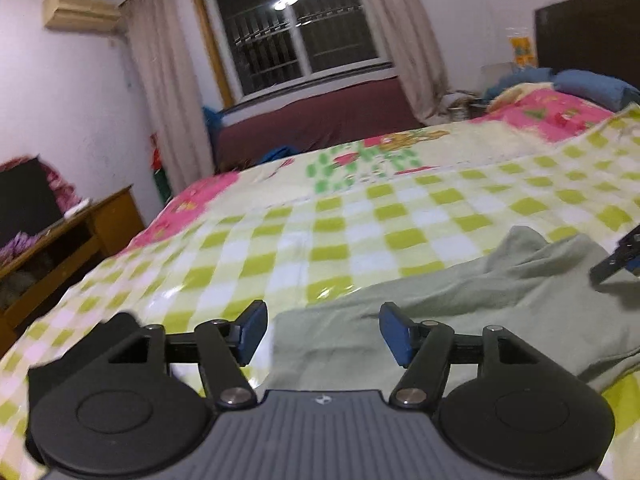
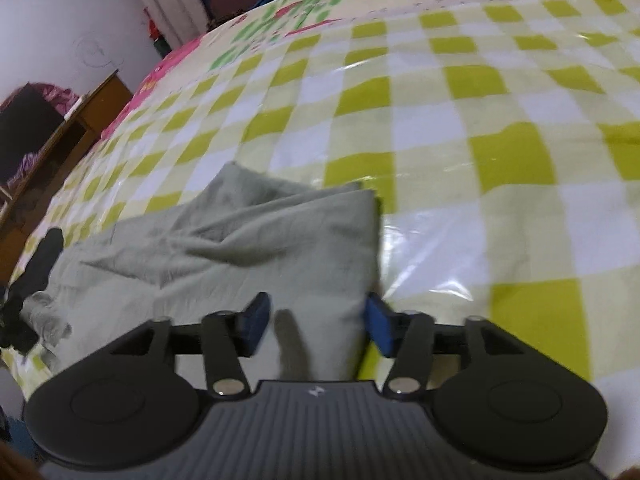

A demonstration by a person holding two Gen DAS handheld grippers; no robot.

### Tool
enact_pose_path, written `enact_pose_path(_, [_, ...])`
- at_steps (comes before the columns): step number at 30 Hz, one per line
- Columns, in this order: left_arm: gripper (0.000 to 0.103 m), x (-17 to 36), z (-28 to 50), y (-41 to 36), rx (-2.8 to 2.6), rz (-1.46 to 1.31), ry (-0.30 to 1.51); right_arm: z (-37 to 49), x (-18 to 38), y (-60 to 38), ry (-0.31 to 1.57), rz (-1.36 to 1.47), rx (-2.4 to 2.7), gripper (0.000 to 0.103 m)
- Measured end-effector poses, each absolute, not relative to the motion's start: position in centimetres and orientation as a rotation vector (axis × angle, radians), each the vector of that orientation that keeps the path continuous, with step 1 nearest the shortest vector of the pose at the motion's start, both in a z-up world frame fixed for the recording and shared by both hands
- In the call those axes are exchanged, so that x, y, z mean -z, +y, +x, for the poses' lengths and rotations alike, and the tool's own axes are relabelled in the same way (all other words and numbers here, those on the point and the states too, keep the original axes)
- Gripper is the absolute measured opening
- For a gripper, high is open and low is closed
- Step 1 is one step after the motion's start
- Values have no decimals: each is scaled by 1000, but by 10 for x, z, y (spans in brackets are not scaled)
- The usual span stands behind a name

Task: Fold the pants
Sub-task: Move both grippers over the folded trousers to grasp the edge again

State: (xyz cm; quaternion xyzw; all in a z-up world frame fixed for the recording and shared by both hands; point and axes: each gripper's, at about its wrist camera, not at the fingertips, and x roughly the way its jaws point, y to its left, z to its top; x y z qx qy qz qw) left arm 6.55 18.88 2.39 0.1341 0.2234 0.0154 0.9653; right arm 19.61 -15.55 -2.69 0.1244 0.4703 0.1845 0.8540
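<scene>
Pale green pants [image 2: 224, 256] lie rumpled on the green-checked plastic sheet [image 2: 440, 100] covering the bed; left gripper [image 1: 323, 332] and right gripper [image 2: 314, 326] hover over them, fingers apart

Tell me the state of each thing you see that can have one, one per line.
left gripper: open, holding nothing
right gripper: open, pants fabric between its fingers
pants: partly folded, wrinkled, lying on the bed
checkered sheet: spread out over the bed
curtains: drawn aside from the window
</scene>
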Motion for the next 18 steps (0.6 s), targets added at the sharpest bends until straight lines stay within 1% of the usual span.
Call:
enact_pose_path(1, [77,-17,74,185,-13,291,472,199,28,-150,986,240,-373,52])
enact_pose_path(2, [77,-8,82,182,-4,315,507,202,29,-149,991,231,-358,25])
enact_pose_path(3, [77,4,92,180,-8,341,560,206,30,-151,1004,246,-352,13])
enact_pose_path(4, [76,17,101,180,-19,367,632,210,33,-159,1022,303,-362,7])
enact_pose_path(5, [76,27,106,181,-24,375,685,212,34,-168,1029,356,-364,5])
enact_pose_path(7, [72,27,101,180,-14,345,681,210,33,-185,1018,398,-346,3])
enact_pose_path(12, [72,25,99,158,62,350,670,206,36,-224,1009,486,-284,2])
enact_pose_path(13, [72,27,100,152,59,375,663,205,35,-229,1001,510,-288,4])
enact_pose_path(14, [72,27,98,150,53,390,657,204,35,-234,1004,539,-301,12])
enact_pose_path(16, [72,21,98,148,63,381,651,201,35,-239,1015,579,-337,14])
enact_pose_path(17, [72,17,96,148,72,368,643,199,33,-237,1014,568,-353,23])
enact_pose_path(18, [73,15,97,147,77,365,636,196,33,-234,1012,549,-372,28])
